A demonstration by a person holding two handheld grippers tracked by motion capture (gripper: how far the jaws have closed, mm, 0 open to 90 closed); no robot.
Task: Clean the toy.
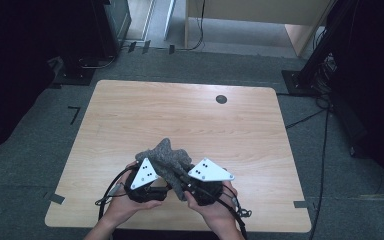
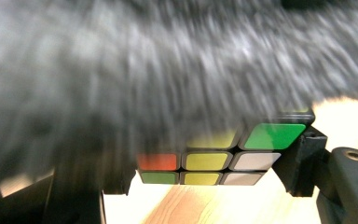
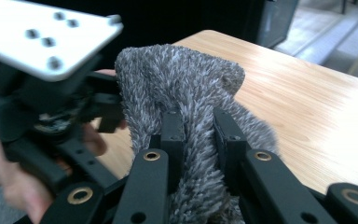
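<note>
While both hands work low at table's near edge, right gripper [image 3: 198,133] is clamped on a fold of grey fuzzy cloth [image 3: 182,84], jaws pinching it so it lifts clear of the wood. Left gripper [image 1: 147,182], jaws closed down, looks to grip a puzzle cube [image 2: 223,158] under the cloth; contact partly hidden. Judgement: cloth is held up to drape or wrap the cube. Table [image 1: 180,115] beyond.

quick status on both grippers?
Left gripper: closed on the puzzle cube, under the grey fuzzy cloth.
Right gripper: closed on the cloth.
</note>
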